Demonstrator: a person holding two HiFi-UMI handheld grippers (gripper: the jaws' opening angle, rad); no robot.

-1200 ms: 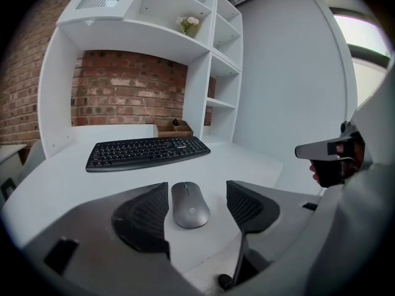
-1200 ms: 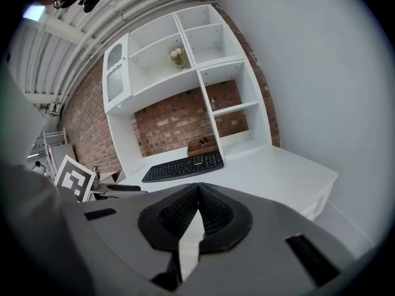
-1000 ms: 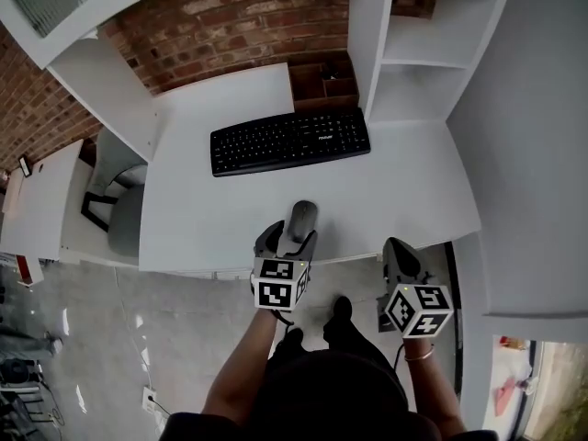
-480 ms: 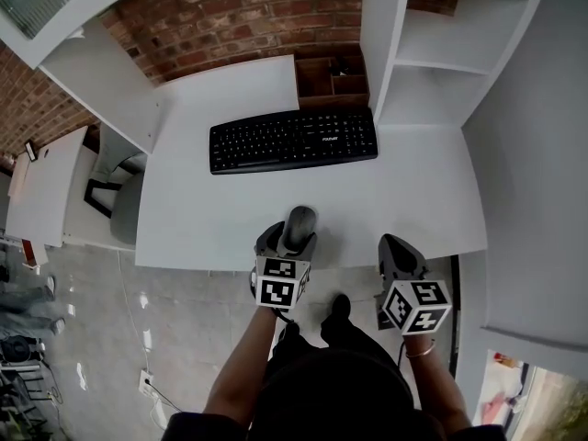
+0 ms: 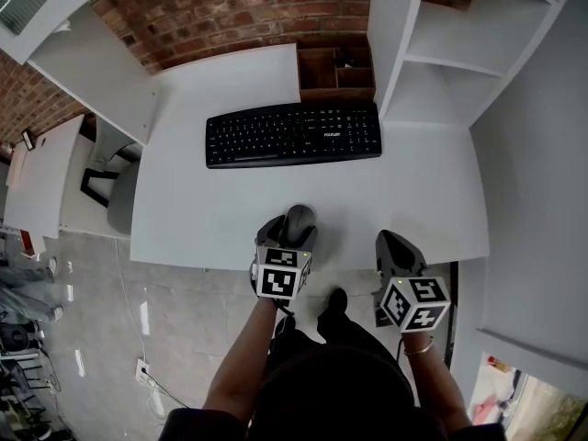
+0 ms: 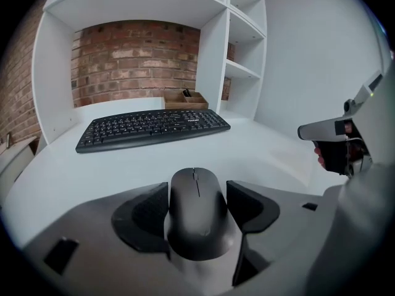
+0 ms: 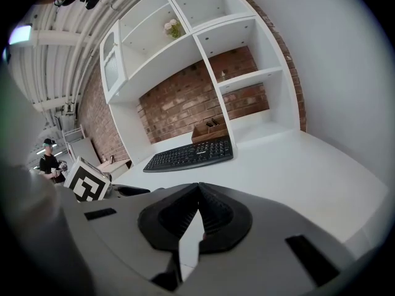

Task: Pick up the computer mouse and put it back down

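A dark grey computer mouse (image 6: 196, 209) sits between the jaws of my left gripper (image 6: 197, 208), which is shut on it. In the head view the mouse (image 5: 298, 220) is near the front edge of the white desk (image 5: 230, 209), with the left gripper (image 5: 287, 237) around its rear. I cannot tell whether the mouse touches the desk. My right gripper (image 5: 397, 254) hangs at the desk's front edge to the right, its jaws shut with nothing between them (image 7: 196, 217).
A black keyboard (image 5: 293, 133) lies across the middle of the desk. Behind it stands a brown wooden organiser (image 5: 335, 73). White shelving (image 5: 441, 53) rises at the right. A chair (image 5: 115, 200) sits left of the desk.
The mouse and left gripper have drawn slightly back toward the desk's front edge. The right gripper stays beside them.
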